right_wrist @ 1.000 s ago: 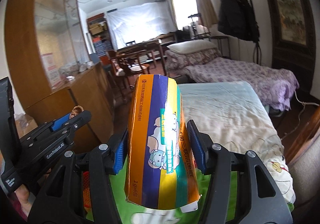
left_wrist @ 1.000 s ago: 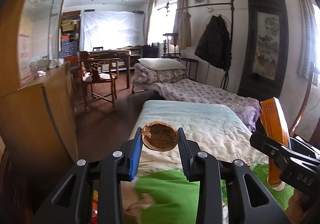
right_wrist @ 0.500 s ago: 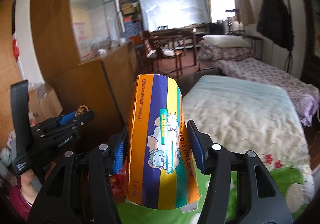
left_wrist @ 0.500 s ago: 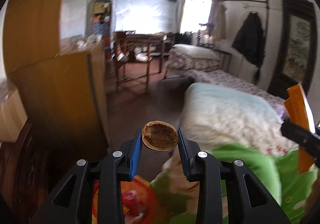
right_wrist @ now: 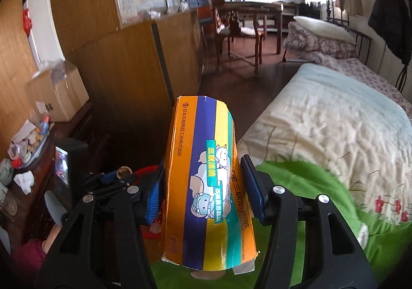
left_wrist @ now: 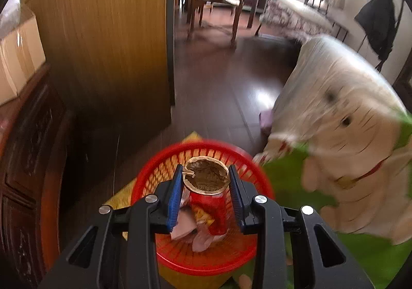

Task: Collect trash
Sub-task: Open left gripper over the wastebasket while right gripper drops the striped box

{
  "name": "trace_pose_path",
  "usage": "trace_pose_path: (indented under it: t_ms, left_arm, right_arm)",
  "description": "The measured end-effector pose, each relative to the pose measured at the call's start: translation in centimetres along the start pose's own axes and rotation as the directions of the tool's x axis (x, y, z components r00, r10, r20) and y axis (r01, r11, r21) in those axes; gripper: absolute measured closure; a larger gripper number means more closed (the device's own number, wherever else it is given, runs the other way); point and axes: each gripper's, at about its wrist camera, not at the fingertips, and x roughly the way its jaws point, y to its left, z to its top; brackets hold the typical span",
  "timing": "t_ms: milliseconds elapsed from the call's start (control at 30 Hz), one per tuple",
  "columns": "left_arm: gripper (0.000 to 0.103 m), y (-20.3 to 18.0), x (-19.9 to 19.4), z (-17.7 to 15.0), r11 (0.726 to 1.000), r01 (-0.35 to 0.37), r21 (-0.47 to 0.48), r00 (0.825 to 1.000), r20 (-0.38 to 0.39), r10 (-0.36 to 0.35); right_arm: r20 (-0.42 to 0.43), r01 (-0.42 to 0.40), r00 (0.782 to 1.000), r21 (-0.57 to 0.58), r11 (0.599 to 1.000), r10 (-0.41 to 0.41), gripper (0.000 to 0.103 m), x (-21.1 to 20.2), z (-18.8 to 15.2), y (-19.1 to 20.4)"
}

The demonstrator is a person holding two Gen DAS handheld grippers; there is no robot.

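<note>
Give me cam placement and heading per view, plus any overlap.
Left wrist: on the left tool, angled down over the red basket on the floor; shows its own fingers shut on a walnut shell.
Right wrist: on the right tool, facing across the bed into the room; its fingers grip an orange carton, with the left tool low on the left.
Shared: red basket, bed, wooden cabinet, table and chair.

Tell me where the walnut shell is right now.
In the left wrist view, the walnut shell sits clamped in the left tool, directly above the red basket on the floor beside the bed.
</note>
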Motion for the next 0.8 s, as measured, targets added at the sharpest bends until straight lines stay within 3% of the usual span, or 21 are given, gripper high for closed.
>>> trace_pose_path:
  t_ms: [133,267,567,800]
  left_arm:
    - [0.065,0.6,2.5,-1.5,0.999,-0.032,0.009,0.998,-0.058,0.032]
    - [0.047,0.3,3.5,-2.3,0.998,-0.055,0.007,0.995,-0.081,0.056]
    - [0.028,-0.2,-0.6,-1.2,0.990,-0.140,0.013,0.990,0.031,0.140]
    - [0.016,2.2,-5.1,-1.5,0.974,-0.225,-0.020,0.970,0.091,0.225]
  right_arm:
    - [-0.038,-0.005,0.999,0.006,1.000,0.006,0.048,1.3,-0.4,0.0]
    - [-0.051,-0.008,0.999,0.011,1.000,0.008,0.048,1.7,-0.7,0.0]
    - [-0.061,0.008,0.998,-0.022,1.000,-0.009,0.048,2.2,-0.9,0.4]
    - [-0.077,-0.020,0.997,-0.062,0.998,0.015,0.047,2.3,-0.8,2.1]
